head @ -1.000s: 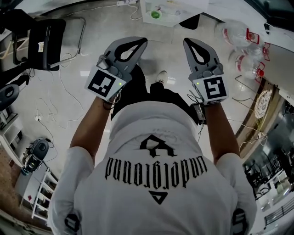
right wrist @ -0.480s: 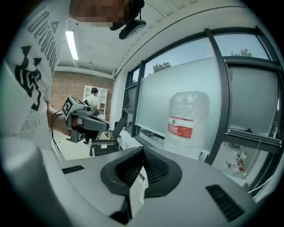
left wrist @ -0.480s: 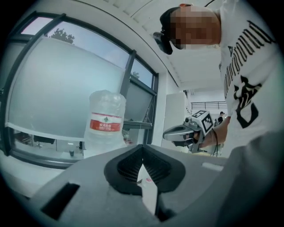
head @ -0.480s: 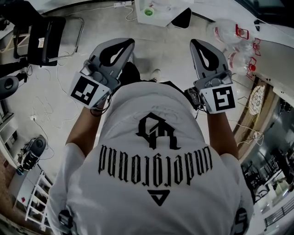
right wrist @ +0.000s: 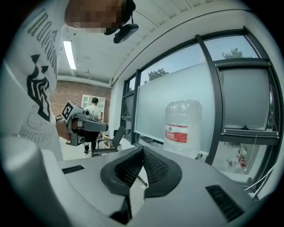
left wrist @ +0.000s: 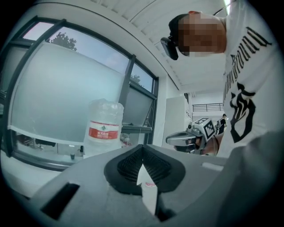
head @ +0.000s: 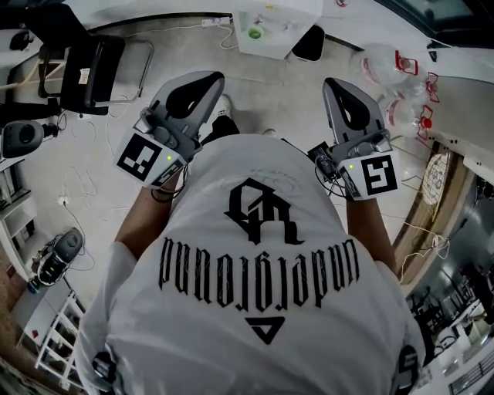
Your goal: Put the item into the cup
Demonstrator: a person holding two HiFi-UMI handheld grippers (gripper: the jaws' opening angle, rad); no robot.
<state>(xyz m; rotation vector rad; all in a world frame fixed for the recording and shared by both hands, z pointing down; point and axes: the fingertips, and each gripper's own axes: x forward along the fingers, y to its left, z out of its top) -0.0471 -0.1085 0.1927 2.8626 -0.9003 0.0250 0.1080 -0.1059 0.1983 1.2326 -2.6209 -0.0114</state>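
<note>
**Left gripper** [left wrist: 142, 146]: the two black ribbed pads meet at their tips. They are pressed together with nothing pinched.

**Right gripper** [right wrist: 143, 148]: the jaws are likewise pressed together tip to tip, and are empty.

**Beyond the jaws:** a large clear water jug [right wrist: 183, 126] with a red label stands ahead of each gripper. It is near a dark-framed window [left wrist: 66, 97] with frosted panes. Each gripper view also shows the other gripper off to one side, well apart from its partner.

**Head view:** both grippers point toward the far side, away from the body. They sit left and right of the person's white printed shirt [head: 258, 278]. Each carries its marker cube [head: 147, 156] at the near end, above a pale floor [head: 274, 85] strewn with thin cables.

**Far side:** a white table [head: 305, 11] bears a small green round thing [head: 255, 33]. Whether this is the cup or the item cannot be told. It lies well apart from both grippers. A black chair [head: 85, 62] stands at the far left.
</note>
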